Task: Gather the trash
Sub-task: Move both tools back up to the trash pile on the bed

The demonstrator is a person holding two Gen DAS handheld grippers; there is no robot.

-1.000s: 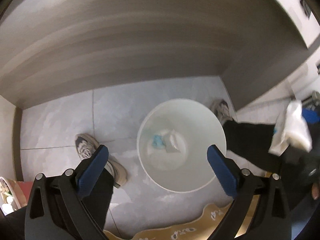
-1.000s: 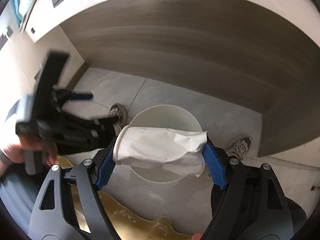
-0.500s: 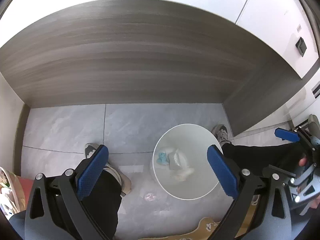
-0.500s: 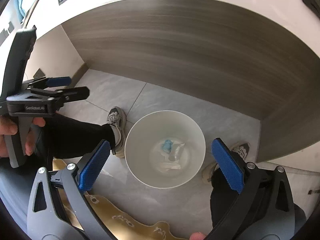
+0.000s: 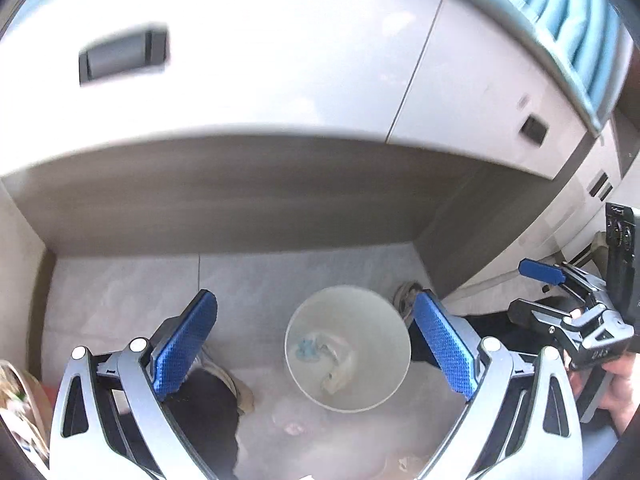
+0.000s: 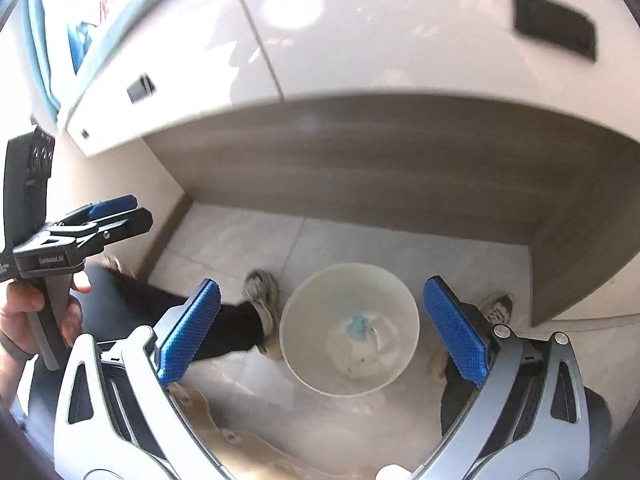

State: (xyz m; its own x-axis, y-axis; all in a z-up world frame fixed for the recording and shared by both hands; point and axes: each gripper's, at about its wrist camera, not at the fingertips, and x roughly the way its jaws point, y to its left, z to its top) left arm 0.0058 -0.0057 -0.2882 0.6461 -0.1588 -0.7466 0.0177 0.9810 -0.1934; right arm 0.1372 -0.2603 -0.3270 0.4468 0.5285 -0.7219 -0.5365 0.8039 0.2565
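Right gripper (image 6: 322, 340) spread wide, nothing between blue pads, aimed down over white bin (image 6: 394, 282). Left gripper (image 5: 316, 350) likewise spread wide and empty, above same bin (image 5: 384, 312). Bin stands upright on grey tile floor (image 6: 240, 240), between person's two shoes (image 6: 262, 296). Inside bin, at bottom: crumpled white paper (image 6: 376, 350) with small blue scrap (image 6: 356, 324) lying against it; finer detail blurred. Small pinkish scrap (image 5: 294, 428) lies on floor outside bin, just beside its near wall.
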